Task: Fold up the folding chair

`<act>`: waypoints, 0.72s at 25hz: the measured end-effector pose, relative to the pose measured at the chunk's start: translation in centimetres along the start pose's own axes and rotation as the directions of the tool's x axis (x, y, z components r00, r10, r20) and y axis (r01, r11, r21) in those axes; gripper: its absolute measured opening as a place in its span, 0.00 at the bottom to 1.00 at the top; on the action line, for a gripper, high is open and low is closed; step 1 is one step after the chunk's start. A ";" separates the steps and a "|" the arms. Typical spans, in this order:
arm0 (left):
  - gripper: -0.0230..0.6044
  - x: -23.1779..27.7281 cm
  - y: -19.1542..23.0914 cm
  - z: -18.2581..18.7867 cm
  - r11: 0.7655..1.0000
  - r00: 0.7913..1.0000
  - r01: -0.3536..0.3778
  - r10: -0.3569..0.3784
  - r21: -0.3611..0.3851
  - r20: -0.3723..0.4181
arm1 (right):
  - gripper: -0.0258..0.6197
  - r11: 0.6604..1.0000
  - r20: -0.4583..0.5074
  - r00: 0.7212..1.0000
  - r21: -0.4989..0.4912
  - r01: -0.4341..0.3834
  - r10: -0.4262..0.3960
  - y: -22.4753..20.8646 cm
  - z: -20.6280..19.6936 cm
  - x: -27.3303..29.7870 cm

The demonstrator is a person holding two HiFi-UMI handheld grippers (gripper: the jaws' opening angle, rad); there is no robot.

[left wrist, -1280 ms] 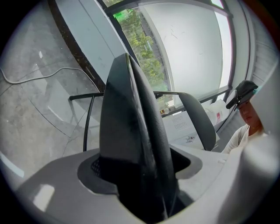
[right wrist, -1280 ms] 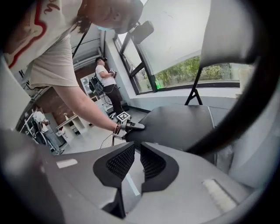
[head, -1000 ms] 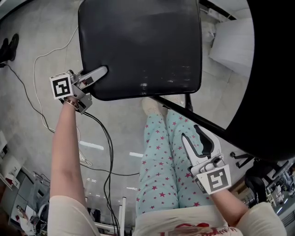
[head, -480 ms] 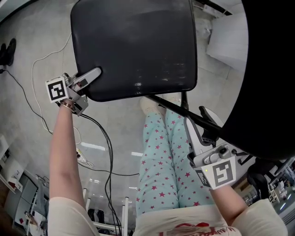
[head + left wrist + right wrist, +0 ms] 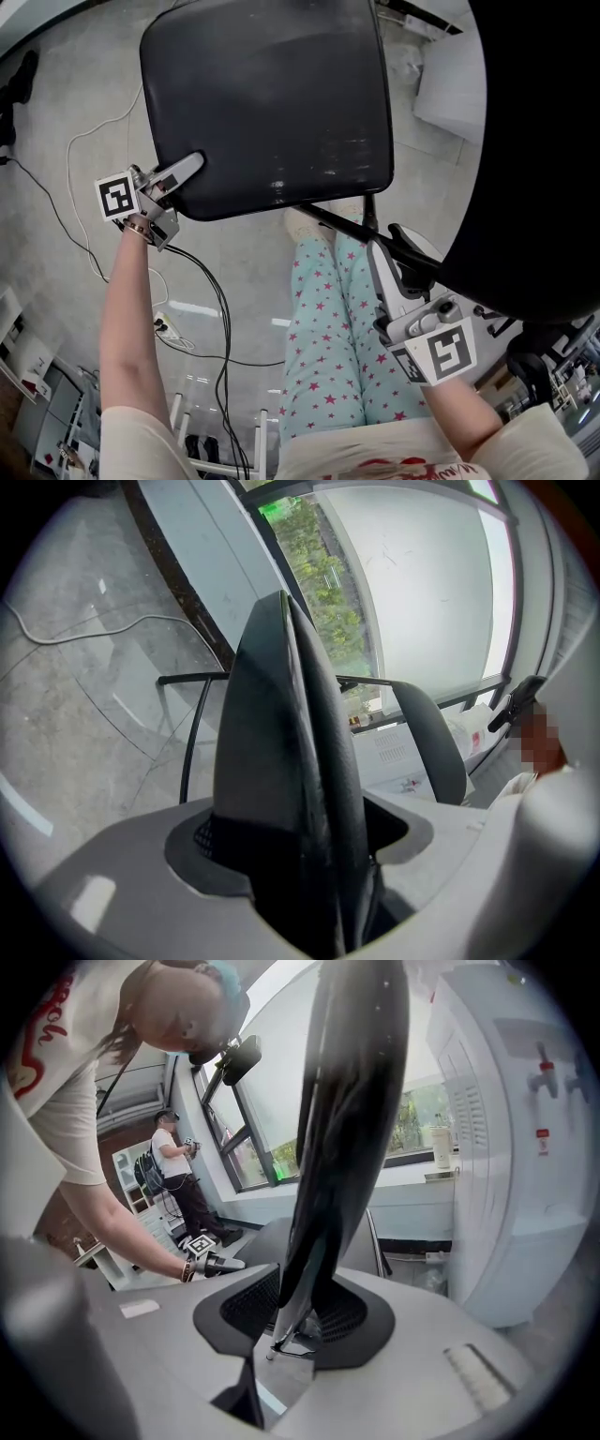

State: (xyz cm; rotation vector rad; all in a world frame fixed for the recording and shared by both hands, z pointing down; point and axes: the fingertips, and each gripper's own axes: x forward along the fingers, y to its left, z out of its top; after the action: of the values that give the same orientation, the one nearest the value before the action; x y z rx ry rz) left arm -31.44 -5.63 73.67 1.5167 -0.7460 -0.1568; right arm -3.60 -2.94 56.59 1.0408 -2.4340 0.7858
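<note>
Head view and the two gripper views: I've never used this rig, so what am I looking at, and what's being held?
No robot here: a person holds a claw in each hand. The head view looks down from their head, past their star-print trousers, onto the folding chair's black seat. The left gripper view and right gripper view each ride on a claw, looking along its jaws. The left claw is clamped on the seat's left edge. The right claw has just been closing its jaws, which now pinch the black frame bar. Cables lie on the grey floor.
</note>
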 end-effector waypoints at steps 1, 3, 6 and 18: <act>0.61 0.0 -0.1 -0.1 1.000 1.000 -0.004 0.004 -0.008 -0.006 | 0.24 1.000 -0.002 1.000 0.001 0.000 0.000 0.0 0.1 0.1; 0.61 0.0 -0.3 -0.1 1.000 1.000 -0.012 0.012 -0.021 -0.007 | 0.24 1.000 -0.009 1.000 0.005 0.003 -0.003 -0.1 0.1 0.1; 0.61 -0.1 -0.8 -0.2 0.999 1.000 -0.018 0.018 -0.027 0.012 | 0.23 1.000 -0.016 1.000 0.014 0.015 -0.015 -0.2 0.1 0.0; 0.58 0.0 -5.8 0.8 0.996 0.994 -0.069 0.074 -0.060 0.080 | 0.23 0.998 0.018 1.000 -0.055 0.025 -0.025 0.9 1.9 -0.7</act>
State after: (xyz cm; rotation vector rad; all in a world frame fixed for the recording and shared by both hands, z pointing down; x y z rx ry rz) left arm -29.83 -6.77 68.17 1.4342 -0.8540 -0.1859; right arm -4.05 -3.22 54.39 1.0591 -2.4377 0.7006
